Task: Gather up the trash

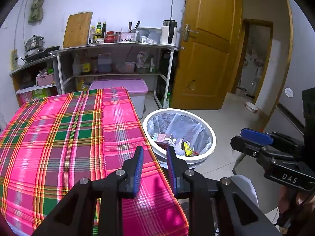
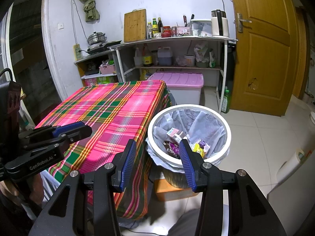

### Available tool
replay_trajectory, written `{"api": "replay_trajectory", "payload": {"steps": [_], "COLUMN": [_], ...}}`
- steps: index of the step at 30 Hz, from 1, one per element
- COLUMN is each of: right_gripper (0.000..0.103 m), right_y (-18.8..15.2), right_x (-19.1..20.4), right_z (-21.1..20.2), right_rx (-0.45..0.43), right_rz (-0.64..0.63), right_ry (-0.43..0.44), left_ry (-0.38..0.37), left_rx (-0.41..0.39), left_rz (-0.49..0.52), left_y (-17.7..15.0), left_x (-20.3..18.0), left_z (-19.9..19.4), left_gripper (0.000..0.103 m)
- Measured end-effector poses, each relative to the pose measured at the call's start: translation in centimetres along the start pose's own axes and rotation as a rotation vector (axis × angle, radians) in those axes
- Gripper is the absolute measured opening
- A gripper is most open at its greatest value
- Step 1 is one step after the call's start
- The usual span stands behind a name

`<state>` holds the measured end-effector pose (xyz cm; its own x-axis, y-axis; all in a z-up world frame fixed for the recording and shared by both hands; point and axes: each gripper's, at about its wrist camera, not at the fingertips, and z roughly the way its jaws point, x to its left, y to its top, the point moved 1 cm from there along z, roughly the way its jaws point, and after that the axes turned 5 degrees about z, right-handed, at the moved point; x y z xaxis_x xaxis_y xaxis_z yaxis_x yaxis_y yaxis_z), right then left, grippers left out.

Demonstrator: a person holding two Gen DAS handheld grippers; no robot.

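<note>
A white round trash bin point(image 1: 208, 129) with a clear liner stands on the floor by the table's right edge; it also shows in the right wrist view point(image 2: 220, 116). Inside lie a small carton point(image 1: 162, 137) point(image 2: 174, 132), a yellow wrapper point(image 1: 187, 148) point(image 2: 198, 148) and other wrappers. My left gripper point(image 1: 154, 151) is open and empty over the table's right edge. My right gripper point(image 2: 157, 144) is open and empty, above the gap between table and bin. Each gripper shows in the other's view, the right one point(image 1: 254, 137) and the left one point(image 2: 72, 128).
The table point(image 1: 59, 137) point(image 2: 110, 106) has a pink and green plaid cloth. A pink-lidded storage box point(image 1: 126, 90) point(image 2: 181, 84) sits behind it. A metal shelf with bottles point(image 1: 118, 59) point(image 2: 173, 55) lines the wall. A wooden door point(image 1: 206, 49) point(image 2: 263, 49) stands at right.
</note>
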<state>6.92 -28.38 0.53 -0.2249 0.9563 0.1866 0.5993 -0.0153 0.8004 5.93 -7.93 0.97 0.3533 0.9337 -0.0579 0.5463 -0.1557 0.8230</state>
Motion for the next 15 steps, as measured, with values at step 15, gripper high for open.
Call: {"api": "replay_trajectory", "payload": {"steps": [15], "right_gripper": [0.046], "right_y": [0.07], "right_x": [0.08], "right_z": [-0.01], "right_rx": [0.0], "right_rz": [0.0], "right_ry": [0.001], "left_ry": [0.041], "left_rx": [0.004], "left_rz": [-0.013], "left_y": [0.3], "left_x": [0.02], "left_z": [0.23], "left_gripper": [0.024]}}
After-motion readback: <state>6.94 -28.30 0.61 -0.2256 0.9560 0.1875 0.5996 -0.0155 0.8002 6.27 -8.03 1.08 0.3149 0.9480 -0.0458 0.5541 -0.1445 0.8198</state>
